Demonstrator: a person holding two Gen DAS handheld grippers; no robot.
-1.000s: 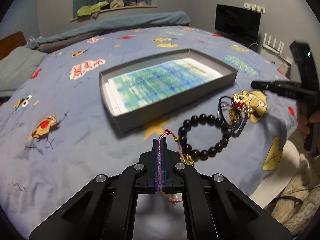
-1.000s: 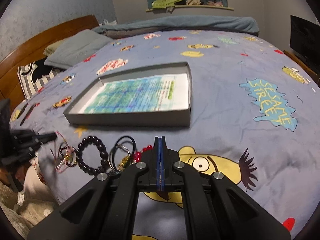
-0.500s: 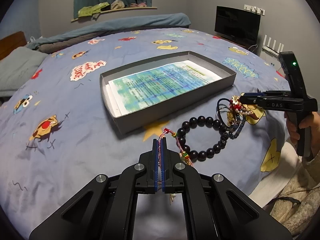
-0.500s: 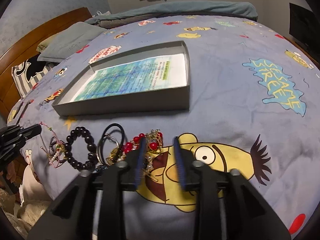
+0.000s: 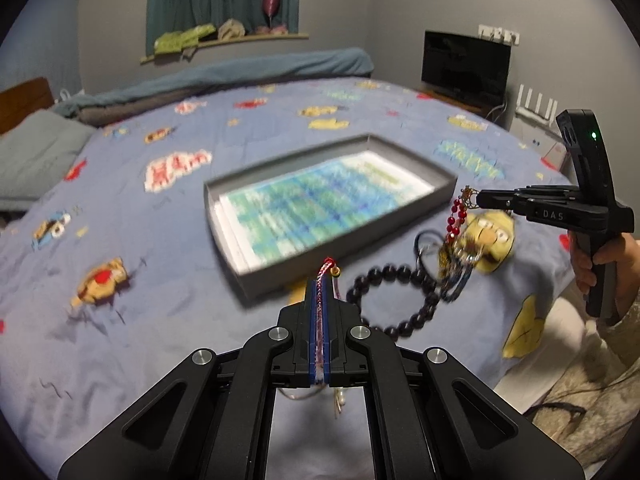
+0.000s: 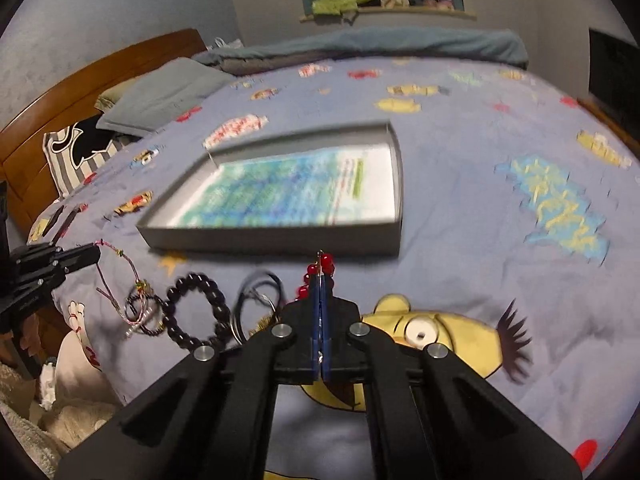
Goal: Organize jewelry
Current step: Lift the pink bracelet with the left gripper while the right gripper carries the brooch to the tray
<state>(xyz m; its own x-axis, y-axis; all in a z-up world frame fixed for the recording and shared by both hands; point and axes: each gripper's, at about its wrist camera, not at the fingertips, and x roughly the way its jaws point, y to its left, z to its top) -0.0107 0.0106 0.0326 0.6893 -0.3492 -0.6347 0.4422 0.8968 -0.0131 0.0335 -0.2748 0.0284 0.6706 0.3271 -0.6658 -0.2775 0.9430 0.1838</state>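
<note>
My left gripper [image 5: 319, 292] is shut on a pink braided cord bracelet [image 5: 320, 308], lifted above the bed; it also shows in the right wrist view [image 6: 116, 272]. My right gripper [image 6: 320, 280] is shut on a red bead strand [image 6: 318, 268], which hangs from it in the left wrist view [image 5: 456, 216]. A black bead bracelet [image 5: 396, 300] and a tangle of rings and chains [image 5: 452, 264] lie on the bedspread between the grippers. The grey shallow box [image 5: 348, 240] with a blue-green sheet lies just beyond them.
The bed edge runs close to the jewelry, with pale bedding [image 6: 72, 392] below. A grey pillow [image 6: 160, 96] and wooden headboard [image 6: 80, 88] stand at the far left. A TV [image 5: 466, 68] stands beside the bed.
My right gripper went from shut to open over the jewelry pile, then shut on the red bead strand and lifted it. My left gripper rose with the cord bracelet.
</note>
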